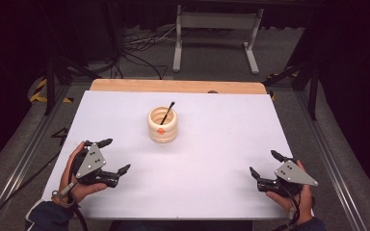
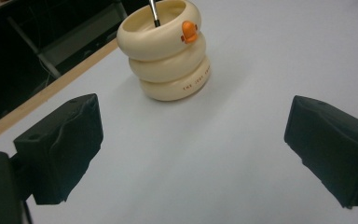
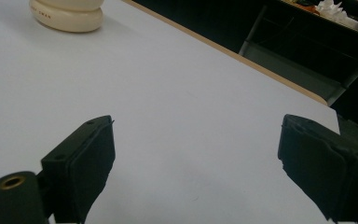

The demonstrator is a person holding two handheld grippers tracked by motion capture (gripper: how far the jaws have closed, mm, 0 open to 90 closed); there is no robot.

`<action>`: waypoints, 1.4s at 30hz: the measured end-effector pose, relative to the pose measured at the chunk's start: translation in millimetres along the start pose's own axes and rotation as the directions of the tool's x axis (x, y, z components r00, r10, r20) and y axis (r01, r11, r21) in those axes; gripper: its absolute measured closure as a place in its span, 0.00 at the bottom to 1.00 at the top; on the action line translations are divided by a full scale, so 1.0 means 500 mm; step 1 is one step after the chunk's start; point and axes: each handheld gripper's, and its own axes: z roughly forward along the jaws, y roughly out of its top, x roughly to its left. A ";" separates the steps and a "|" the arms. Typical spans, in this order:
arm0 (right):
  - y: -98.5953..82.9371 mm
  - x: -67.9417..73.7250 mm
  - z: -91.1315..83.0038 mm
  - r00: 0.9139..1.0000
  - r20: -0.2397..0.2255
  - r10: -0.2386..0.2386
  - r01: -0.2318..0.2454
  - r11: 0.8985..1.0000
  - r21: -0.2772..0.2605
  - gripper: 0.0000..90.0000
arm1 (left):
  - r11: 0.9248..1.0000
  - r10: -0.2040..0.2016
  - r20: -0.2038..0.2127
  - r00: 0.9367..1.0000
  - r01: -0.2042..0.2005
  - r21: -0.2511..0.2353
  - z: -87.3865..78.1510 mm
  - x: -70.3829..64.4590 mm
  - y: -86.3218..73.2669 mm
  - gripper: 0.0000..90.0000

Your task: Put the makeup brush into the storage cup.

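In the cream ringed holder [image 1: 162, 125] a black pen [image 1: 168, 111] leans toward 1 o'clock; left tongs [image 1: 114, 156] and right tongs [image 1: 265, 164] gape empty; the left gripper view reveals an orange beak [image 2: 189, 31].

- We see a white table [image 1: 212, 163] filling the middle of the high view, with a wooden edge [image 1: 178, 86] along its far side.
- Above it, at top centre, stands a pale metal frame [image 1: 217, 21] on grey floor [image 1: 212, 60].
- Black cables [image 1: 139, 45] lie tangled at upper left.
- Yellow-black tape [image 1: 39, 91] marks the floor at left.
- In the right gripper view, crumpled white stuff [image 3: 333, 10] sits at upper right.
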 end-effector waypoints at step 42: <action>0.000 -0.008 -0.015 1.000 0.017 -0.001 0.002 1.000 -0.026 0.09 | 0.988 -0.153 -0.035 0.988 0.152 -0.004 -0.099 -0.007 -0.116 0.05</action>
